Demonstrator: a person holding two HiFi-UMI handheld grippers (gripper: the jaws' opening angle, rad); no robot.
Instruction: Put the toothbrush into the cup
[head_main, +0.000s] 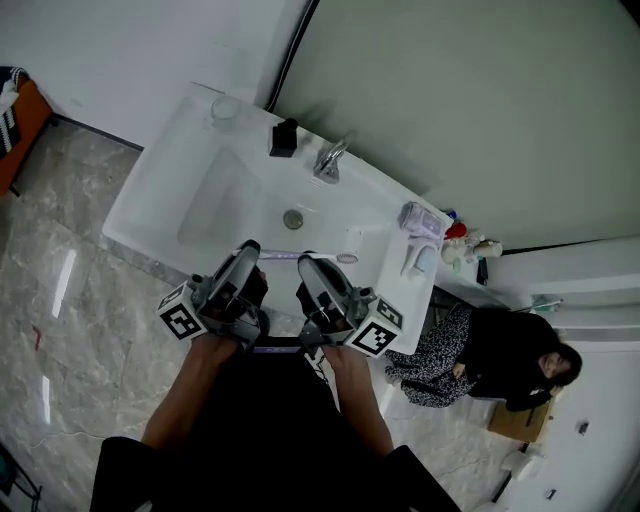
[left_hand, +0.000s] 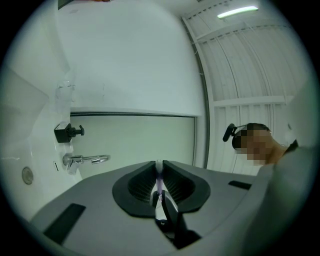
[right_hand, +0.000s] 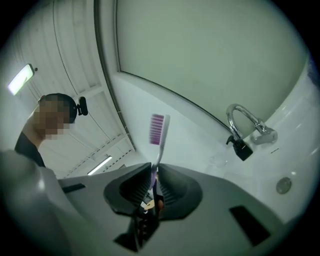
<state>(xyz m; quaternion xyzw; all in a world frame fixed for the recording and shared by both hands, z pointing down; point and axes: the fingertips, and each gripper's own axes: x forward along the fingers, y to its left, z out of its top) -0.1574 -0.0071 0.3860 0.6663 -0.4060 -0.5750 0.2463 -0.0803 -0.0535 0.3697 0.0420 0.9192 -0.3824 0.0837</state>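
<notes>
Now, toothbrush (right_hand: 158, 131) in L gripper (left_hand: 159, 164), R gripper (right_hand: 154, 169)

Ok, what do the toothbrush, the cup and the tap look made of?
The toothbrush looks plastic: glossy white neck, purple bristles. The cup is see-through, glass or clear plastic, I can't tell which. The tap looks like polished metal, bright and mirror-like.

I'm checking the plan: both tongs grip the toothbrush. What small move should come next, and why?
Probably open the left tongs and let go. Both pairs pinch the toothbrush, the right tongs below its bristles, and the cup stands well away, so one pair alone should carry it there.
</notes>
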